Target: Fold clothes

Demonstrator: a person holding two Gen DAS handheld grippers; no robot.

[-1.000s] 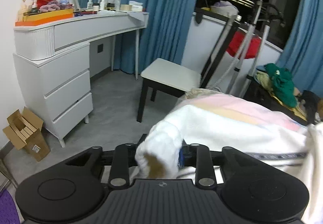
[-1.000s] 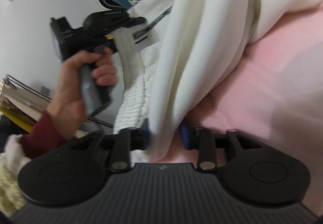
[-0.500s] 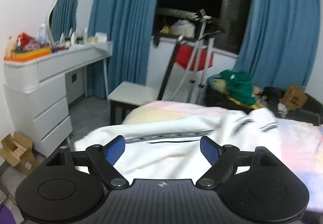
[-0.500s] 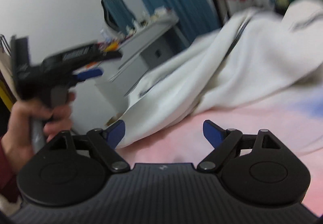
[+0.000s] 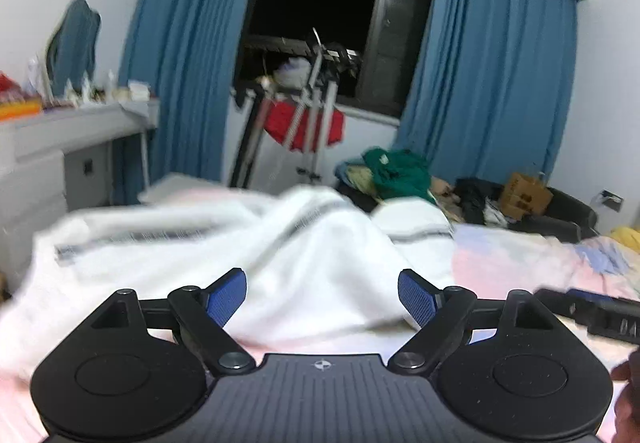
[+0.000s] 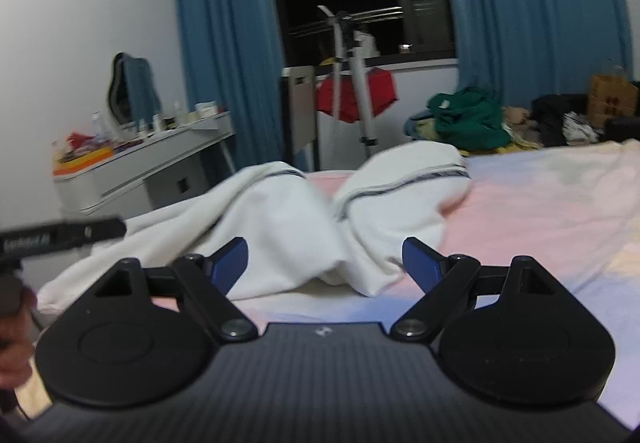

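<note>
1. The bed (image 6: 540, 203), under a pink and pale blue sheet, fills the middle and right of both views.
2. Blue curtains (image 6: 228, 43) hang on either side of a dark window (image 5: 320, 3) at the top of each frame.
3. The white garment (image 6: 288, 227), with a dark striped trim, lies crumpled on the bed at the centre of the right wrist view; in the left wrist view it (image 5: 280, 251) spreads across the centre and left, blurred.
4. A white counter (image 6: 160, 159) crowded with bottles stands at the left, below a mirror (image 6: 132, 91).
5. A heap of clothes topped by a green garment (image 6: 468, 119) sits beyond the bed, right of centre.
6. The left gripper (image 5: 322, 297) has its blue fingers (image 5: 226, 295) spread wide, holding nothing, the garment lying beyond them.
7. The right gripper (image 6: 325, 263) likewise has its fingers (image 6: 420, 263) spread apart and empty.
</note>
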